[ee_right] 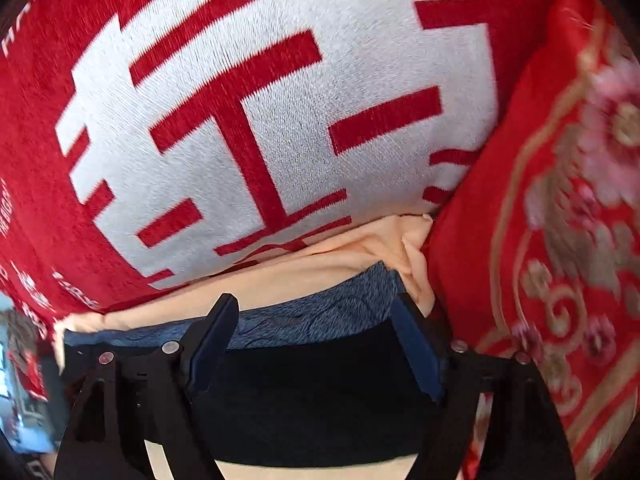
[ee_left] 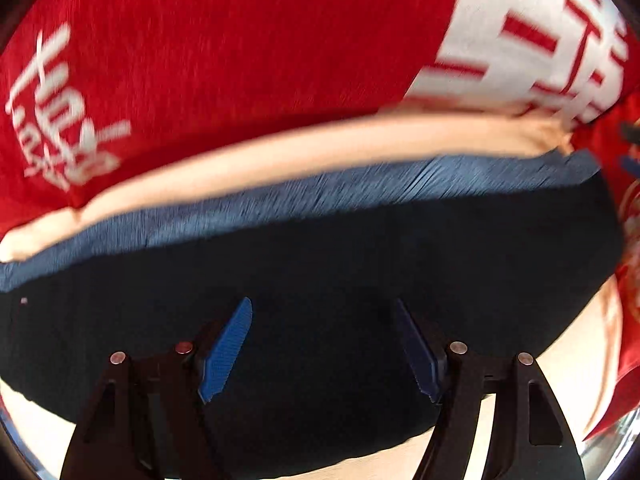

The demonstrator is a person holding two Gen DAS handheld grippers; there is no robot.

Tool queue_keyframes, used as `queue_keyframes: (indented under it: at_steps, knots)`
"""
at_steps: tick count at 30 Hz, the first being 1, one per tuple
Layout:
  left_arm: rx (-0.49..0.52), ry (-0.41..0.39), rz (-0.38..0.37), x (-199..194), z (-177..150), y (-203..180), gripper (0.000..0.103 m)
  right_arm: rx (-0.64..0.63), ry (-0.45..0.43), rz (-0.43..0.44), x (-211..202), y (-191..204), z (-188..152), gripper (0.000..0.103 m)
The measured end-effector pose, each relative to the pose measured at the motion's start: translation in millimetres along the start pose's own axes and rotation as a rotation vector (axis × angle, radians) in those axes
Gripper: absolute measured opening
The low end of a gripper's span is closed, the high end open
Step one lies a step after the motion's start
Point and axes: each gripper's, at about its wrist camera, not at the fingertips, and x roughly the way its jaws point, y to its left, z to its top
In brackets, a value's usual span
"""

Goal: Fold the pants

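The pants (ee_left: pixel 320 248) lie as a dark navy folded bundle, with a lighter heathered blue strip (ee_left: pixel 320 196) along the far edge. In the left wrist view my left gripper (ee_left: pixel 323 308) hovers over the dark fabric, its blue pads (ee_left: pixel 226 352) wide apart and nothing pinched between them. In the right wrist view the same pants (ee_right: pixel 320 392) and blue strip (ee_right: pixel 320 316) fill the lower middle. My right gripper (ee_right: pixel 315 304) is open above the right end of the bundle, with only flat cloth under the gap.
Under the pants lies a peach cloth (ee_left: pixel 280 152) (ee_right: pixel 320 272). Beyond it spreads a red blanket (ee_left: pixel 220 40) (ee_right: pixel 260 100) with large white characters. A red floral quilt (ee_right: pixel 560 200) rises on the right, close to the pants' end.
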Motion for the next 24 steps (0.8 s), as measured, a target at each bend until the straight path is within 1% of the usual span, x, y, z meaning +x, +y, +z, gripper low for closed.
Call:
queue_keyframes:
  at_steps: [1,2,4,7,9,10,11,12,14,15,18,19,20,22,23,24]
  knots:
    - [-0.009,0.012,-0.002,4.4,-2.3,3.2,0.073,0.034,-0.001,0.002,-6.9,-3.4,-9.0,0.082]
    - [-0.013,0.002,-0.007,4.7,-3.6,4.7,0.073,0.062,0.005,0.000,-11.6,-7.4,-19.2,0.082]
    - [0.000,-0.007,0.004,4.4,-3.5,3.4,0.074,0.121,0.047,-0.025,-15.0,-17.1,-46.8,0.081]
    - [-0.002,-0.011,0.006,6.5,-2.8,1.1,0.074,0.192,0.117,-0.076,-10.1,-29.2,-84.5,0.072]
    - [0.003,-0.015,0.004,7.5,-3.4,-0.8,0.074,0.252,0.157,-0.106,0.0,-41.4,-99.2,0.057]
    - [0.006,-0.019,0.003,7.5,-3.8,-0.8,0.074,0.290,0.157,-0.102,4.6,-48.2,-101.4,0.054]
    - [0.009,-0.022,0.002,7.4,-4.2,-0.2,0.074,0.335,0.135,-0.093,8.9,-56.3,-101.2,0.049]
    - [0.012,-0.025,0.002,7.9,-5.4,0.2,0.074,0.357,0.118,-0.090,12.0,-61.3,-99.1,0.038]
    - [0.015,-0.027,0.003,9.5,-6.5,-0.6,0.074,0.359,0.100,-0.081,17.7,-61.9,-90.5,0.012]
    - [0.013,-0.025,0.003,12.6,-8.8,-3.0,0.074,0.341,0.087,-0.075,15.4,-56.8,-85.6,0.010]
    - [0.003,-0.018,0.000,10.5,-8.7,-2.3,0.074,0.190,-0.009,-0.070,-7.0,-29.8,-68.7,0.010]
    - [0.004,-0.015,0.001,11.0,-7.4,-2.3,0.074,0.167,-0.015,-0.075,-9.9,-27.0,-66.7,0.010]
    - [0.006,-0.014,0.004,10.4,-3.7,-3.0,0.074,0.170,0.003,-0.086,-7.3,-29.7,-66.4,0.010]
    - [0.010,-0.009,0.013,10.1,0.1,-5.5,0.074,0.221,0.080,-0.122,10.0,-41.6,-74.3,0.012]
    - [0.008,-0.003,0.015,10.0,3.7,-5.5,0.074,0.238,0.127,-0.124,21.0,-47.8,-79.9,0.021]
    - [0.005,0.006,0.017,8.8,6.0,-6.0,0.074,0.249,0.155,-0.140,26.6,-53.2,-84.4,0.037]
